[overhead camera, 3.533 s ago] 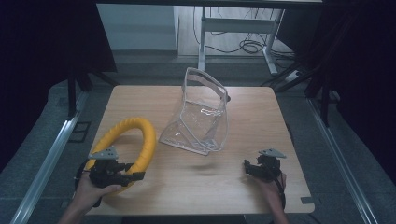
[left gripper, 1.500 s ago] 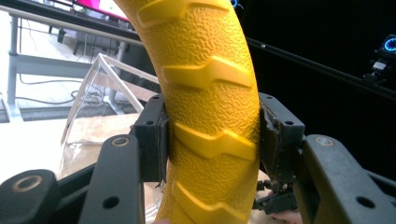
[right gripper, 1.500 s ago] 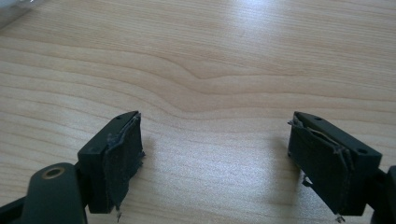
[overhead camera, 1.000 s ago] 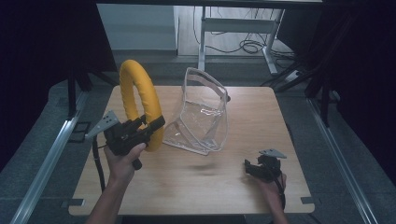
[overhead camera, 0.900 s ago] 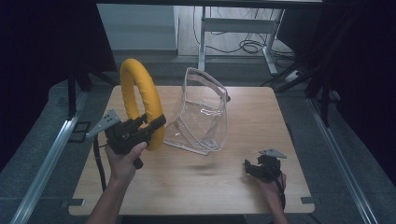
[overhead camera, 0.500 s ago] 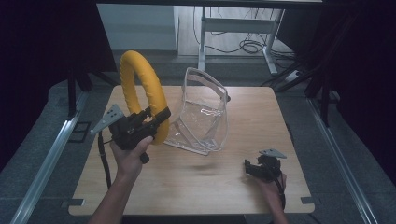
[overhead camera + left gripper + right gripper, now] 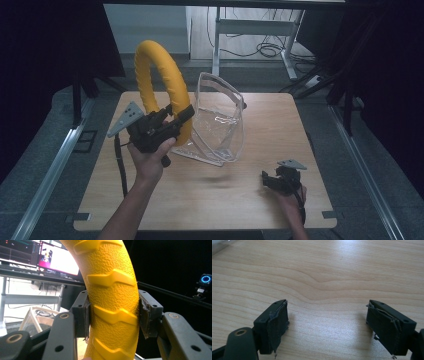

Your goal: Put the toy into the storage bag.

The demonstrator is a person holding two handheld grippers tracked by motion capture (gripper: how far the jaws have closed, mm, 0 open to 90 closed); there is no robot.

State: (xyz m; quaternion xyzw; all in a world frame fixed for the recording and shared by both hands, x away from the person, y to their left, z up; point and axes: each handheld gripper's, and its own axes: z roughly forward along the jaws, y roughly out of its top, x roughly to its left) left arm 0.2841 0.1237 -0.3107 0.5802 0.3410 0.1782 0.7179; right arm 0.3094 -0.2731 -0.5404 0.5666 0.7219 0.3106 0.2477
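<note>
Since the earlier frames we have lifted the yellow ring (image 7: 162,85) off the table (image 7: 210,200) with our left tool (image 7: 181,119); it lay flat near the table's 9 o'clock edge before and now stands upright in the air, carried toward the middle of the table. Our right tool (image 7: 270,181) has kept its place near the 4 o'clock corner.

We see the left tool clamped on the ring's lower right part. In the left gripper view both pads press against the ribbed, textured sides of the ring (image 7: 112,302), with the ring running up between them and out of the top of the view. Our left hand (image 7: 150,160) holds the tool above the table's left half.

The ring rises toward 12 o'clock from the grip, its arc just beside the clear plastic bag (image 7: 217,120), which stands near the centre of the table at the ring's 3 o'clock. Whether ring and bag touch we cannot tell.

Our right tool rests low over the table with its jaws wide apart; in the right gripper view bare wood (image 7: 324,277) lies between the pads (image 7: 278,325).
</note>
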